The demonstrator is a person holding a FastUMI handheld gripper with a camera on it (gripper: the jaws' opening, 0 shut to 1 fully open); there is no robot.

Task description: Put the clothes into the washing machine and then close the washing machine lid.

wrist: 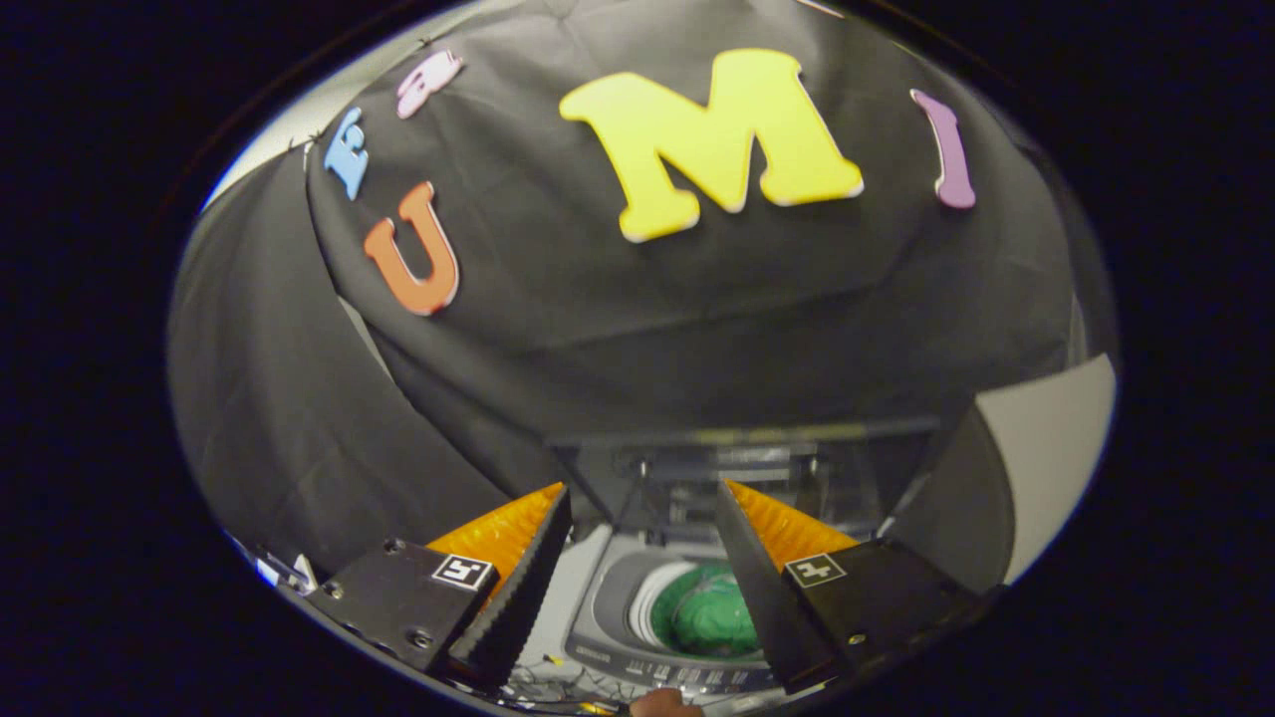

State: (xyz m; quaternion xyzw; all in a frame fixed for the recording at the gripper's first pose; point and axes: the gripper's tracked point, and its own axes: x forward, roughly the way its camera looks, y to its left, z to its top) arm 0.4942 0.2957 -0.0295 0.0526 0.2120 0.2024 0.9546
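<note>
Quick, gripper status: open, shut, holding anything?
Gripper: open and empty, above the washer; the green clothes already lie in the drum, lid up.

Black cloth [697, 329] is draped as the booth's wall behind the scene, and a second dark panel [269, 418] is hung to one side of it. A pale wall surface [1056, 438] is seen past the cloth's far edge.

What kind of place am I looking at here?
Probably a staged laundry corner in a recording booth: a top-loading washing machine with its lid raised, green clothes in the drum, black cloth wall behind. The gripper hovers open above.
</note>
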